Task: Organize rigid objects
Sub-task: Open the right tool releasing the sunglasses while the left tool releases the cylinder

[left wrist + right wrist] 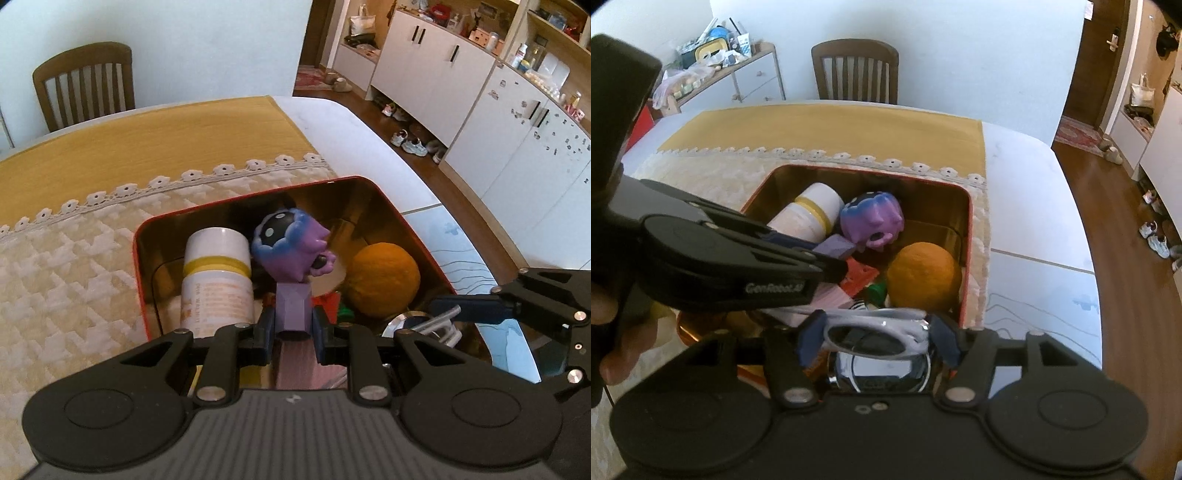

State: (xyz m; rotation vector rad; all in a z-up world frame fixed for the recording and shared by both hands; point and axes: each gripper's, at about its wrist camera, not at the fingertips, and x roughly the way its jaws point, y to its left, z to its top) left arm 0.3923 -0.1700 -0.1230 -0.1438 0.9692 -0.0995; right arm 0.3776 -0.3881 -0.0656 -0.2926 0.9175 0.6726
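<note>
Our left claw is clamped on the purple base of a toy figure, inside the red tin on the surface. Our right claw stands partly open around a shiny metal cup; whether its pads press on the cup we cannot tell.

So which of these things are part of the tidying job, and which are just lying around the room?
Part of the job: tin, bottle, purple toy, orange, metal ring piece, left gripper, right gripper.

Just lying about: chair, shoes, cabinets, tablecloth.
</note>
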